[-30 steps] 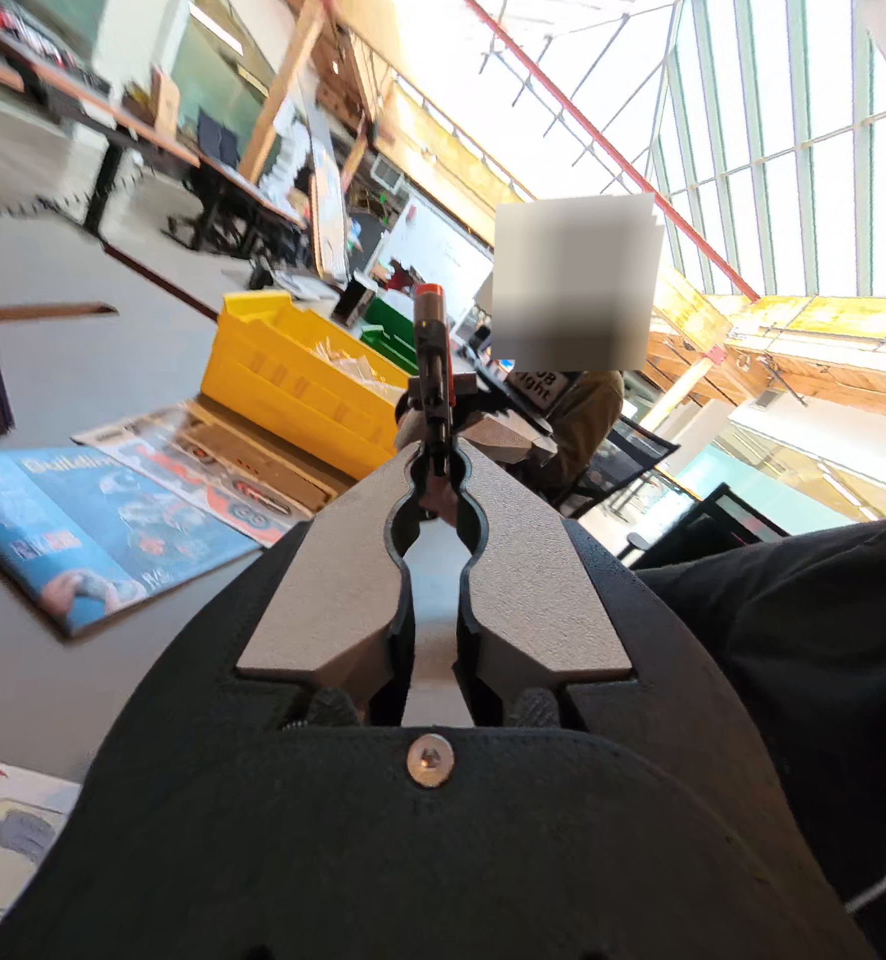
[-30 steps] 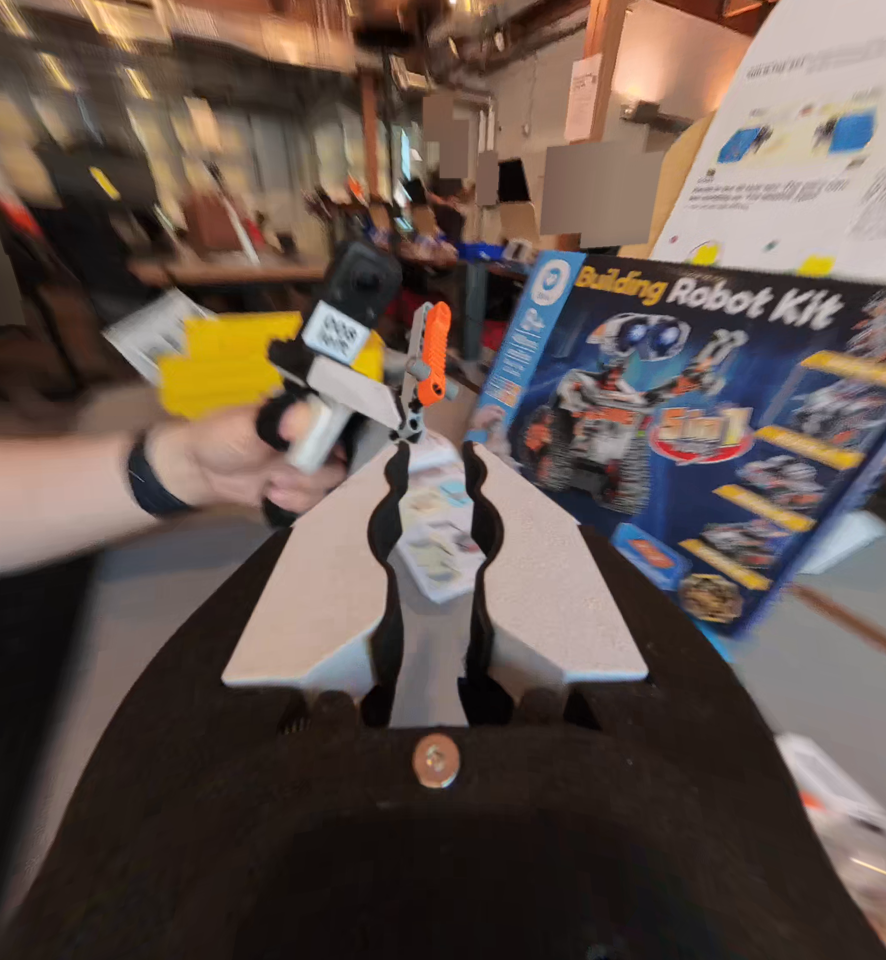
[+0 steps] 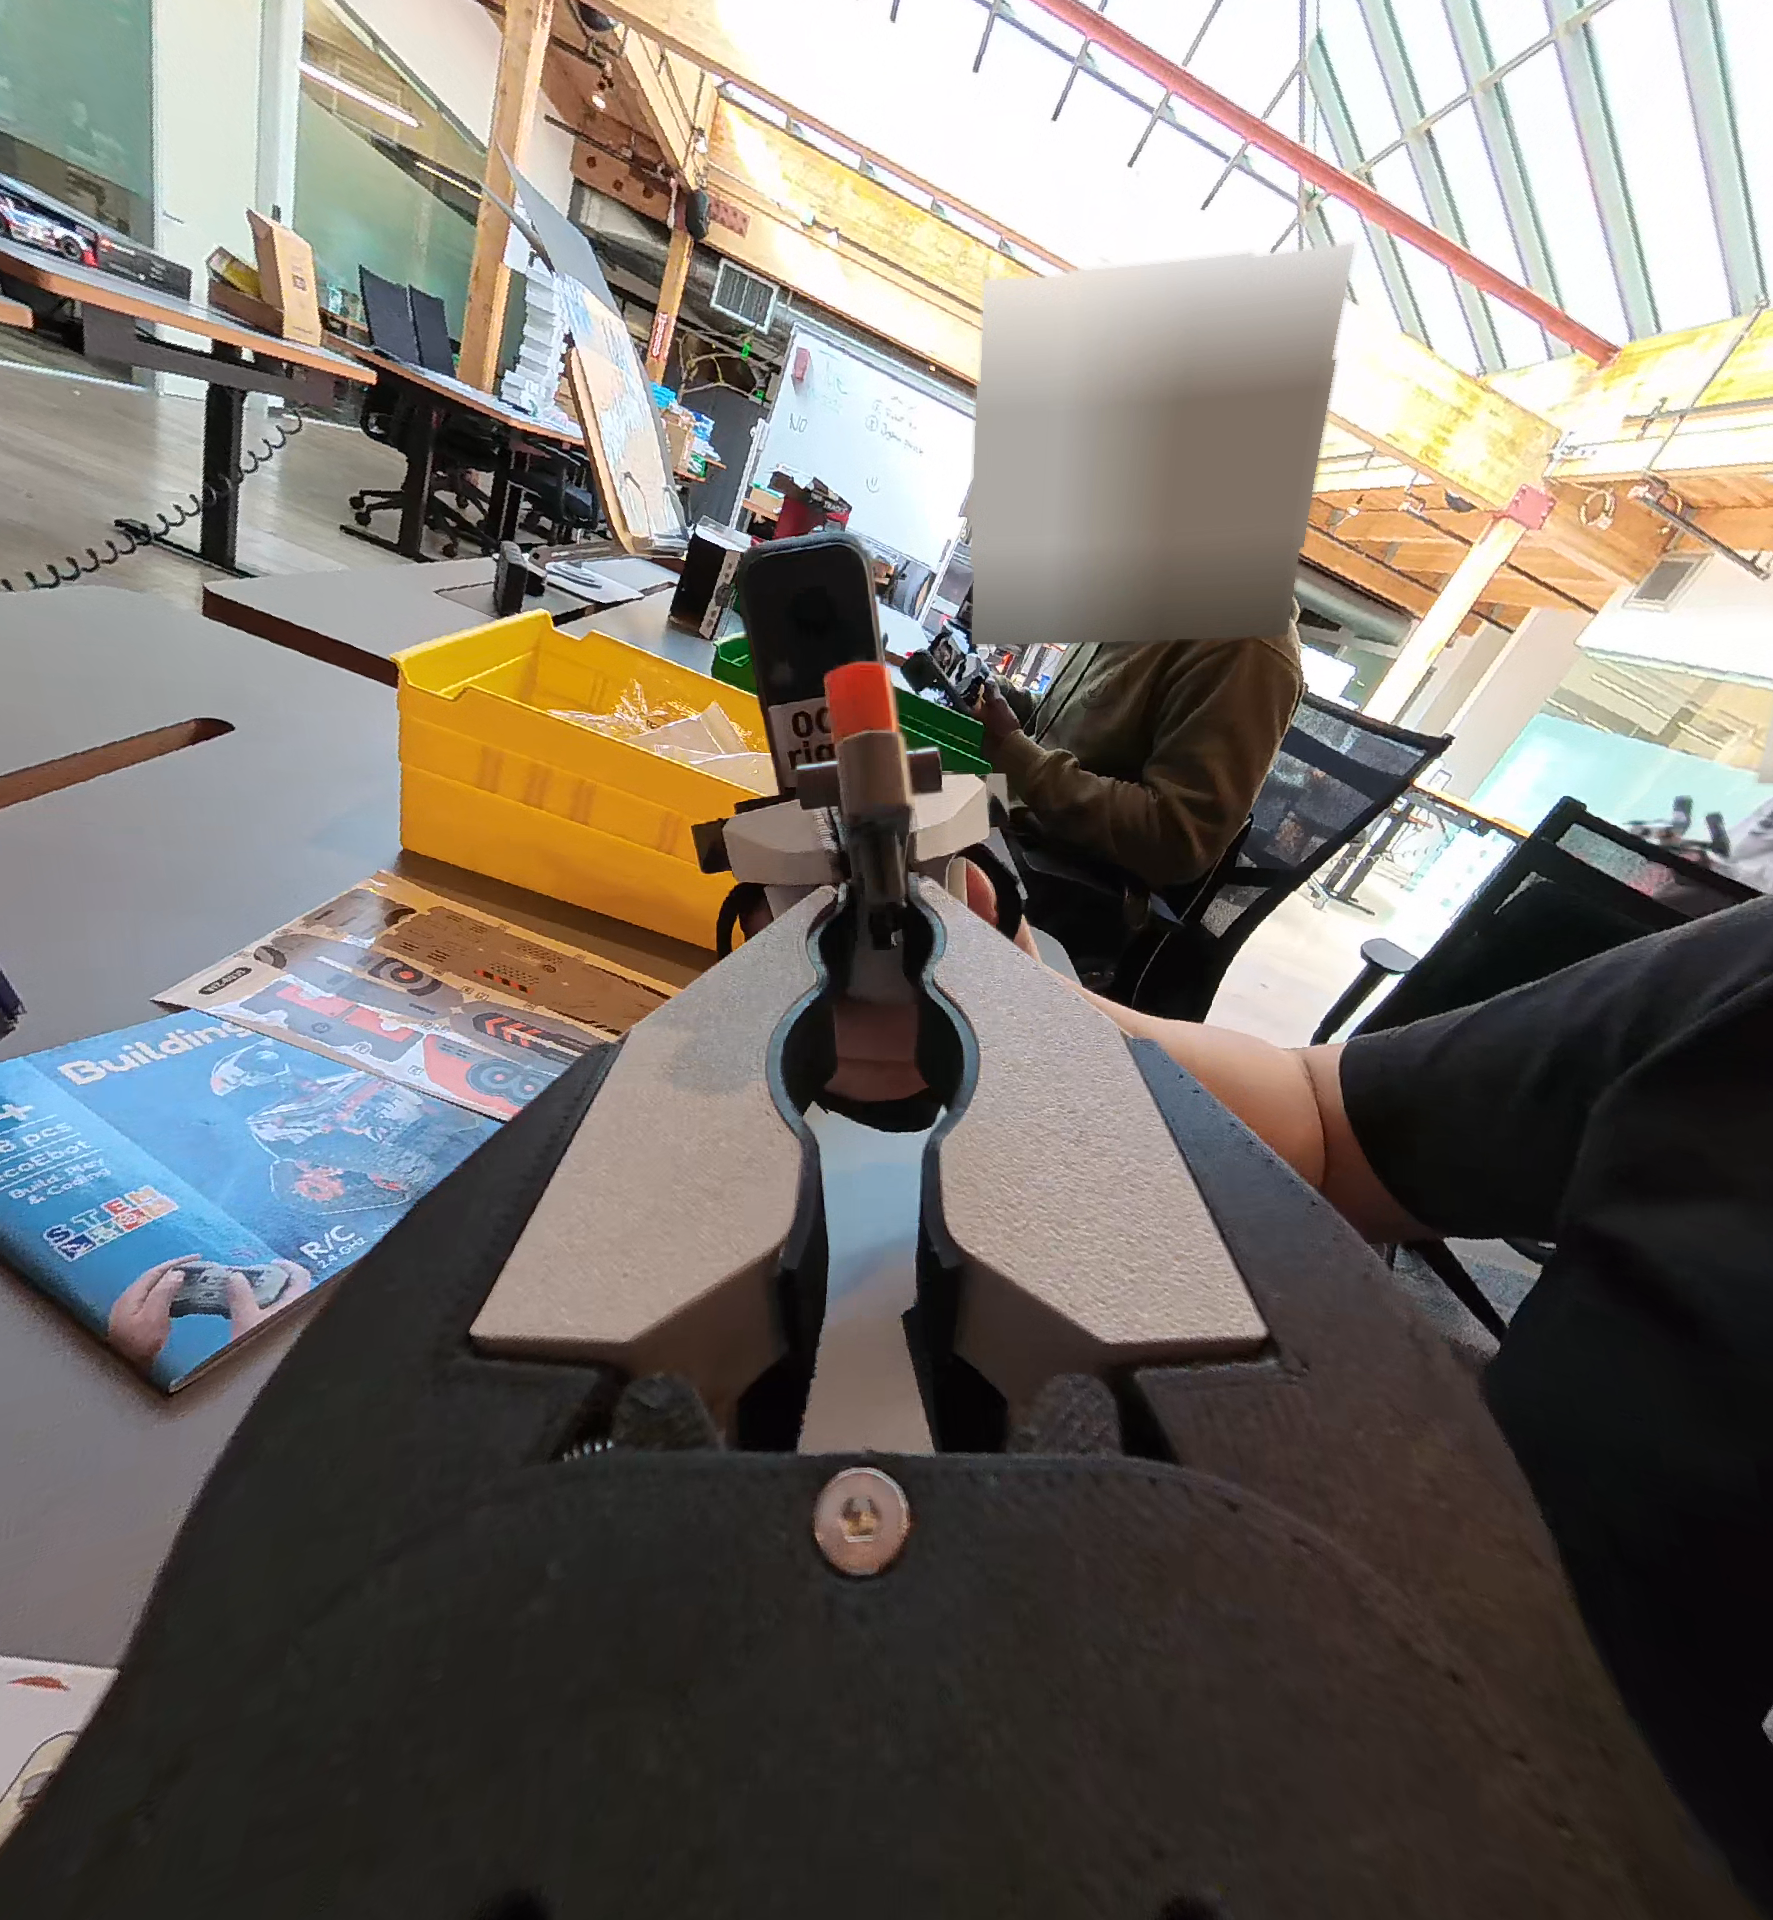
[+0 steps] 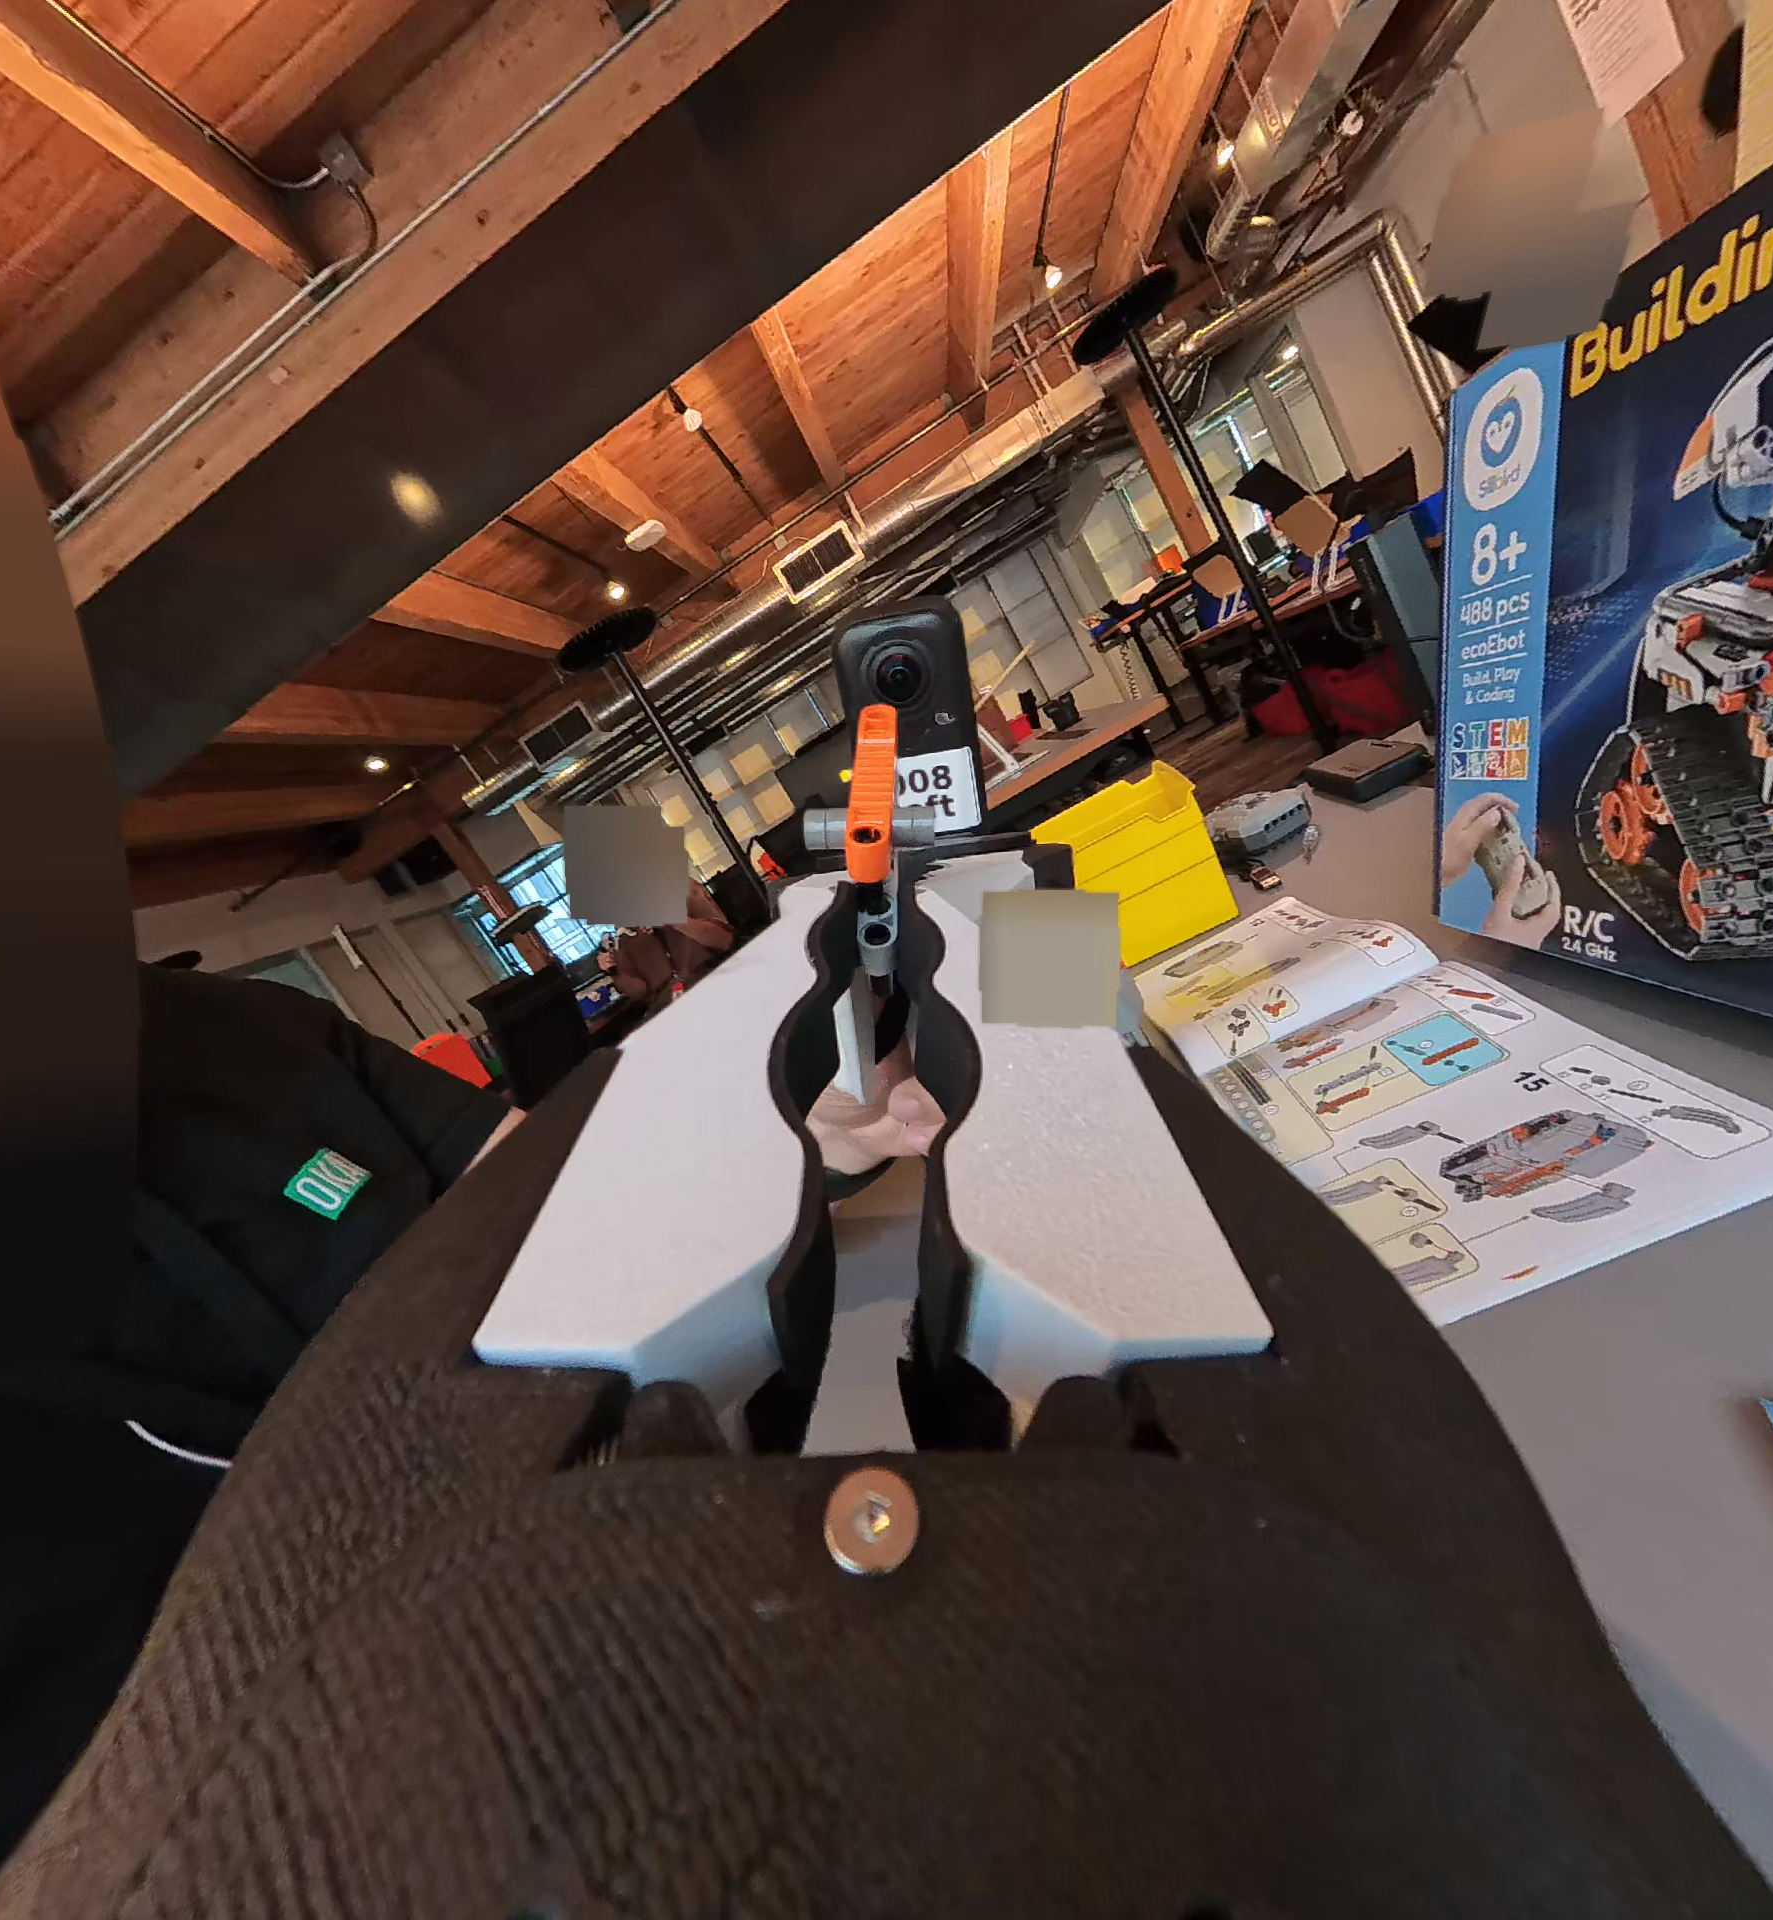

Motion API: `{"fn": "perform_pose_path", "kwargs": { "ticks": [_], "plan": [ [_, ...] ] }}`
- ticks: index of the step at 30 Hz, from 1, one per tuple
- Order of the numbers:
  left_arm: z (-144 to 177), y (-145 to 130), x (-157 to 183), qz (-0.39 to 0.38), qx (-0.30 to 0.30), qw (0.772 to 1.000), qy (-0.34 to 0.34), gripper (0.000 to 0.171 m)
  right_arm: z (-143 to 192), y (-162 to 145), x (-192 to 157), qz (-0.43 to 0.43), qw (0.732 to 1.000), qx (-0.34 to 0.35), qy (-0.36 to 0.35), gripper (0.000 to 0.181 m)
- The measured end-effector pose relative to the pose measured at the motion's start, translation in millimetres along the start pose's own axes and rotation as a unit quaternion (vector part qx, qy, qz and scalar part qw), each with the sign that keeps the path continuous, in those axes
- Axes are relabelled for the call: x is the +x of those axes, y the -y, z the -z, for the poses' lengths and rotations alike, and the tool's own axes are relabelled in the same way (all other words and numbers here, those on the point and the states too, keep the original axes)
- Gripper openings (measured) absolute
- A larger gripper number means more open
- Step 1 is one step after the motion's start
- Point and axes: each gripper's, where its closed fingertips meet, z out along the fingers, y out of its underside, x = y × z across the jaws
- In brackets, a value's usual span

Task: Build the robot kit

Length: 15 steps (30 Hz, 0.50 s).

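Both grippers have swung to face each other tip to tip since a second ago. Left gripper (image 3: 869, 914) is clenched on the lower end of a small orange and grey brick assembly (image 3: 866, 774), held in the air above the worktop (image 3: 134, 831). Right gripper (image 4: 877, 914) has closed onto the same piece from the opposite side. Yellow bin (image 3: 549, 769) sits behind; a booklet (image 4: 1433, 1091) lies open near the box (image 4: 1640, 675)

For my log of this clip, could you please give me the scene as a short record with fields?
Left gripper: fingers shut on small brick assembly, orange beam uppermost
Right gripper: facing it, fingers shut on the same assembly
Table: yellow bin, open instruction booklet, upright kit box
Background: seated person
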Motion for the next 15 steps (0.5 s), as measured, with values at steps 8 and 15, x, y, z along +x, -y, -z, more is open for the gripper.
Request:
{"fn": "perform_pose_path", "kwargs": {
  "ticks": [8,15],
  "plan": [
    [0.6,-3.3,1.5,0.013,-0.013,1.000,-0.013,0.014,5.2,6.2,0.9,-0.034,0.999,0.021,0.017,0.005],
    [19.3,11.4,-9.9,0.044,0.018,0.999,-0.003,0.031,10.6,-2.3,9.6,0.043,0.997,-0.044,-0.046,0.005]
  ]
}}
